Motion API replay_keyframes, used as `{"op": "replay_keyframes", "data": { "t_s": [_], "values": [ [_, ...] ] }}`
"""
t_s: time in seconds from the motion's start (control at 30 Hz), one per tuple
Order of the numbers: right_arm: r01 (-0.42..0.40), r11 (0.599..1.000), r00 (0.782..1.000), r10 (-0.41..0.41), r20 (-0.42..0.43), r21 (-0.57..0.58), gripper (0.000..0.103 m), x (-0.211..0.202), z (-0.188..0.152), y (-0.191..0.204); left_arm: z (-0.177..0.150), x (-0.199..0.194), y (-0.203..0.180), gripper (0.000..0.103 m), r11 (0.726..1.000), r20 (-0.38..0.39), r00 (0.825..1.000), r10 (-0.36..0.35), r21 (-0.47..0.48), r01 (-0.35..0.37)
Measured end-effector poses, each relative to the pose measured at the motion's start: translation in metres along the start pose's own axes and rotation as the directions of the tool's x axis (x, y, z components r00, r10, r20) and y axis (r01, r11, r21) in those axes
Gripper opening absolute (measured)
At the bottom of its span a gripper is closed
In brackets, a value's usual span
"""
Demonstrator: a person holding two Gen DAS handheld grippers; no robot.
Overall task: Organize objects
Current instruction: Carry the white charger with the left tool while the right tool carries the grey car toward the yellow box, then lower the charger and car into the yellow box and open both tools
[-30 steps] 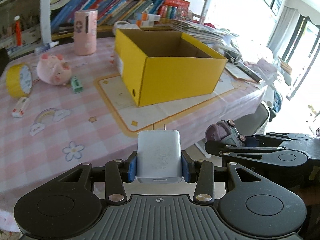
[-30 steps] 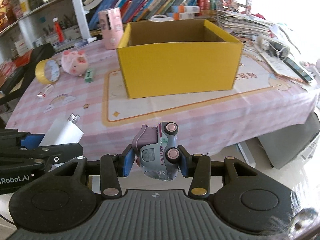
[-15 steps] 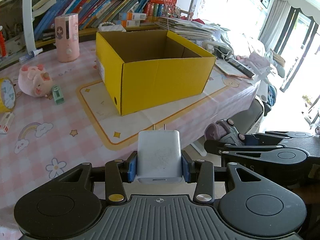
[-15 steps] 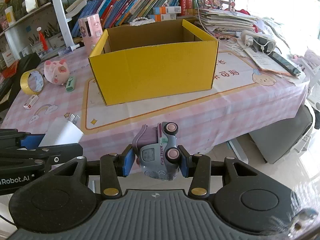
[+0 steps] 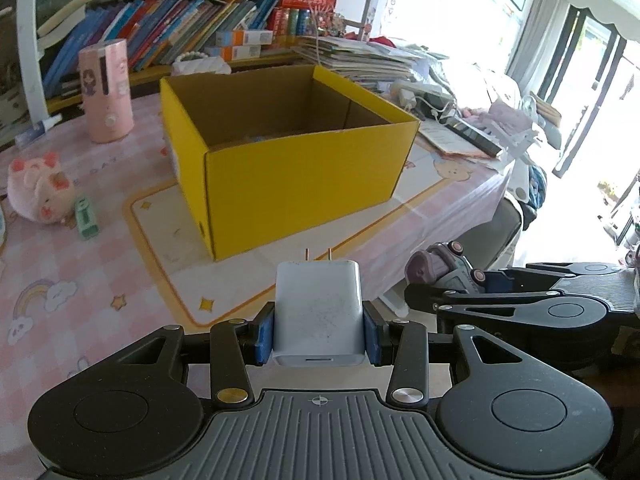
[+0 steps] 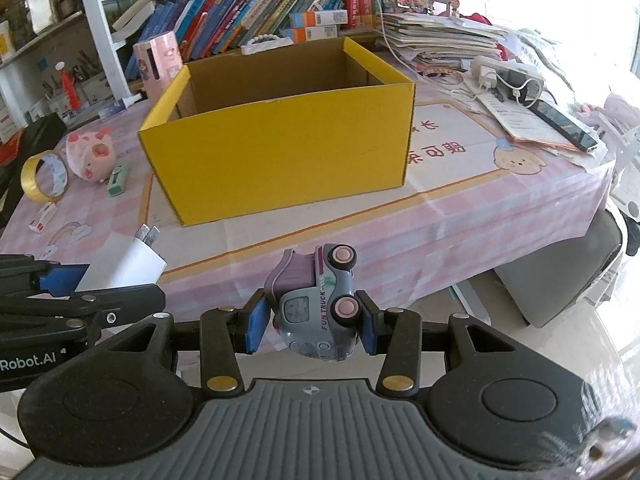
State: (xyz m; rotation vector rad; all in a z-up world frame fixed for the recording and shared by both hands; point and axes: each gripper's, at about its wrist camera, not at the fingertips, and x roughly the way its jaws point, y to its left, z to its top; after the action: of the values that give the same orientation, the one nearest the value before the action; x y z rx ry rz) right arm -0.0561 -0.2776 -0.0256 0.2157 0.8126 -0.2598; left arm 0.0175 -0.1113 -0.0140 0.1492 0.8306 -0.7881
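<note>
The left gripper (image 5: pixel 319 334) is clamped on a white charger (image 5: pixel 319 312), its blue pads (image 5: pixel 264 336) pressing both sides and its two prongs pointing far, toward the box (image 5: pixel 296 176); the right gripper (image 6: pixel 312 320) is clamped on a toy truck (image 6: pixel 316 304), grey and purple with pink wheels, turned on its side between the pads. Both grippers hang at the near edge of the table (image 6: pixel 460 216), side by side, the charger to the left of the truck; in the left view the right gripper (image 5: pixel 460 280) shows at the right with the truck (image 5: pixel 444 270) in it, and in the right view the left gripper (image 6: pixel 76 276) shows at the left with the charger (image 6: pixel 120 264).

The yellow box stands open on the pink checked cloth, just beyond both grippers; its inside is brown, and what lies in it cannot be made out. Left of the box lie a pink pig (image 6: pixel 90 154), a small green item (image 6: pixel 117 179) just beside it, a tape roll (image 6: pixel 42 176) further left, and a pink cylinder (image 5: pixel 106 96) far left; right of the box sit papers (image 6: pixel 528 120) and a power strip (image 6: pixel 506 76); books (image 6: pixel 248 12) line the far shelf.
</note>
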Motion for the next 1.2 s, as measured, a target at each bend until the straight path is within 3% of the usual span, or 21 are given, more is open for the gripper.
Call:
{"op": "replay_keyframes", "data": {
  "t_s": [0.43,0.63,0.83,1.0,1.2],
  "values": [
    [0.009,1.0,1.0,-0.009,0.027,-0.014,0.042,0.011,0.026,-0.022,0.029,0.012,-0.016,0.041,0.998,0.079,0.997,-0.009,0.059,0.004],
    [0.019,1.0,0.99,-0.016,0.14,-0.016,0.042,0.005,0.06,-0.038,0.055,0.007,-0.021,0.041,0.998,0.179,0.984,-0.002,0.057,-0.009],
    [0.004,0.999,0.966,0.007,0.259,-0.043,0.042,0.004,0.105,-0.051,0.085,0.014,-0.017,0.041,0.998,0.255,0.965,0.053,0.029,-0.063],
    [-0.026,0.995,0.955,0.053,0.293,-0.094,0.042,0.018,0.136,-0.056,0.103,0.031,-0.01,0.041,0.993,0.253,0.96,0.116,-0.009,-0.117],
    [-0.084,0.984,0.958,0.124,0.257,-0.16,0.042,0.046,0.159,-0.05,0.111,0.055,0.0,0.041,0.982,0.205,0.96,0.189,-0.045,-0.184]
  ]
}}
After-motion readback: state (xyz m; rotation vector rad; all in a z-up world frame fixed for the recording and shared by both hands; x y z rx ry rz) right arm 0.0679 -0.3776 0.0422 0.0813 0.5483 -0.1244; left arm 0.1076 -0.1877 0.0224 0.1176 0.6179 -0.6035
